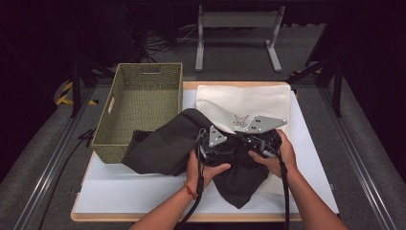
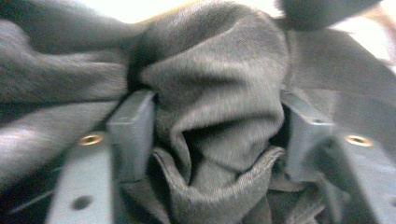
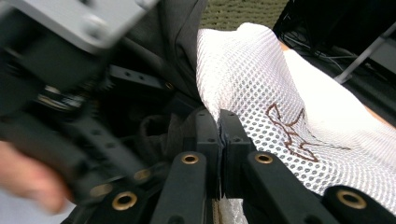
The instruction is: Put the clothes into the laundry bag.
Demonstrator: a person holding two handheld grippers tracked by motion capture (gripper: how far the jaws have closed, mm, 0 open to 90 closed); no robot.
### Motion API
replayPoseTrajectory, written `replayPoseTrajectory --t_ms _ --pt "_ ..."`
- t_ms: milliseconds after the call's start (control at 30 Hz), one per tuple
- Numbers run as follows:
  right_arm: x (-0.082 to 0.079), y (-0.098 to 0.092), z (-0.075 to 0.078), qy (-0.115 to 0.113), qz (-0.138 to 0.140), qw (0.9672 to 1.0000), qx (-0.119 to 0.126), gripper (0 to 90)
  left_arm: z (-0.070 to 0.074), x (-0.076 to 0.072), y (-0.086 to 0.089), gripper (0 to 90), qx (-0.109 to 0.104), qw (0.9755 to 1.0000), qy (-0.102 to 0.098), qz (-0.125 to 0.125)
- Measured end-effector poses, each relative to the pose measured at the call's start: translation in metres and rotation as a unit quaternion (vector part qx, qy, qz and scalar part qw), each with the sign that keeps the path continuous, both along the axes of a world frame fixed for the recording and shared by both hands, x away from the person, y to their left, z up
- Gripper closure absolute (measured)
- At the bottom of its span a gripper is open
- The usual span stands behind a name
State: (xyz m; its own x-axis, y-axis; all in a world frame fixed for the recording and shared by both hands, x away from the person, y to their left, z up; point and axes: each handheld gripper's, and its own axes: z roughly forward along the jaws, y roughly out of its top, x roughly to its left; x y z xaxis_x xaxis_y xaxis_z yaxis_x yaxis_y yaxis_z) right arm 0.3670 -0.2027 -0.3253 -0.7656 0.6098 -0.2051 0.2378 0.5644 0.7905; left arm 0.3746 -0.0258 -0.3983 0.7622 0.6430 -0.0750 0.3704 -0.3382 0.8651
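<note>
A dark grey cloth (image 1: 165,143) lies crumpled over the middle of the white table top, partly on a white mesh cloth (image 1: 239,103) with a small brown emblem. My left gripper (image 1: 224,154) points down into the dark cloth. In the left gripper view its jaws (image 2: 215,126) stand apart with a loose bunch of dark cloth (image 2: 215,84) between them. My right gripper (image 1: 250,142) sits close beside it. In the right gripper view its jaws (image 3: 218,123) are pressed together where the dark cloth (image 3: 180,42) meets the white mesh cloth (image 3: 261,79); I cannot tell whether cloth is pinched.
A woven green basket (image 1: 107,136) stands at the left rear of the table, with the dark cloth's left end against its front wall. Bare white table top (image 1: 139,191) lies in front of the cloths. A grey metal stand (image 1: 237,21) is on the floor behind.
</note>
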Motion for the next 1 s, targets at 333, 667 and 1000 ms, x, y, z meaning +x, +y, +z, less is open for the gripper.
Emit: replayPoseTrajectory --t_ms 333,667,1000 --pt "-0.001 -0.011 -0.003 0.001 -0.008 1.0000 0.004 88.7 0.025 -0.050 0.031 20.7 0.017 0.9955 -0.029 -0.089" --pt "-0.001 -0.012 -0.007 0.001 -0.008 1.0000 0.005 88.7 0.057 -0.092 0.127 20.4 0.012 0.9907 -0.095 -0.096" --pt "-0.001 -0.011 -0.008 0.000 -0.007 1.0000 0.001 88.6 0.063 -0.063 0.193 7.3 0.005 0.9955 -0.088 -0.034"
